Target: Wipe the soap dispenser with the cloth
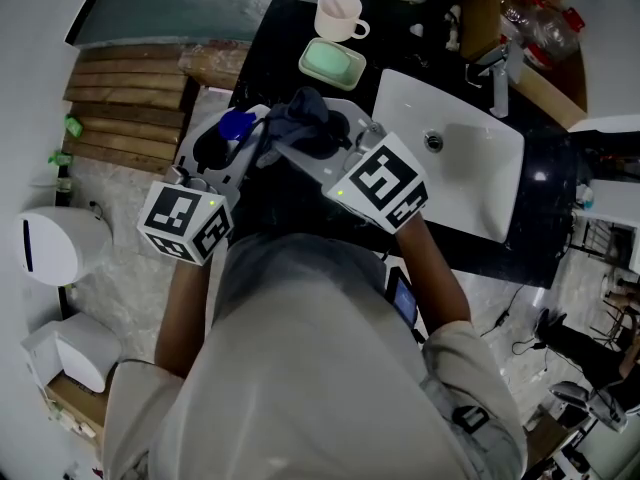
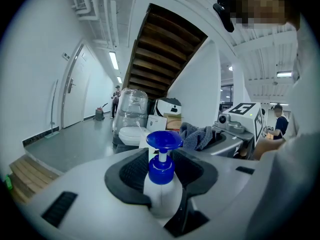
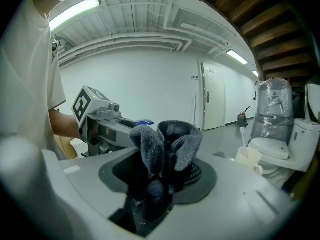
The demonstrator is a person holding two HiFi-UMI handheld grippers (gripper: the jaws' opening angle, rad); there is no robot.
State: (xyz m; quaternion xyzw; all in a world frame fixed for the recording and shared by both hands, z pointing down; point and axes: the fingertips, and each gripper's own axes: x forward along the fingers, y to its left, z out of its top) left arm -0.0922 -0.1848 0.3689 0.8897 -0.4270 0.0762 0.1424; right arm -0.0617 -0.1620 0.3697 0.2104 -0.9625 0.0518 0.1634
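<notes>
Two grippers are being held close together in front of the person, raised above the near left part of the black tabletop [image 1: 270, 38]. The left gripper [image 2: 162, 169] is gripping the soap dispenser [image 2: 161, 194]: its jaws are clamping the white body from both sides, and the bottle is standing upright between them with its blue pump head [image 2: 164, 140] rising above the dark pads. The right gripper [image 3: 160, 184] is holding the cloth [image 3: 167, 149], a dark grey towelling piece; its jaws are pinching the lower part of the bundle while several folds are sticking up above them.

From the head view, the cloth is sitting just to the right of the pump head, and the two gripper views are each showing the other gripper close alongside. The cloth is appearing to hang just beside the dispenser rather than pressing on it, though contact cannot be ruled out from these angles.

Further back on the tabletop, a cream cup [image 1: 338, 18] and a pale green soap dish [image 1: 333, 63] are standing just beside each other, and a white sink [image 1: 470, 168] with a metal tap [image 1: 497, 78] is lying to the right.
</notes>
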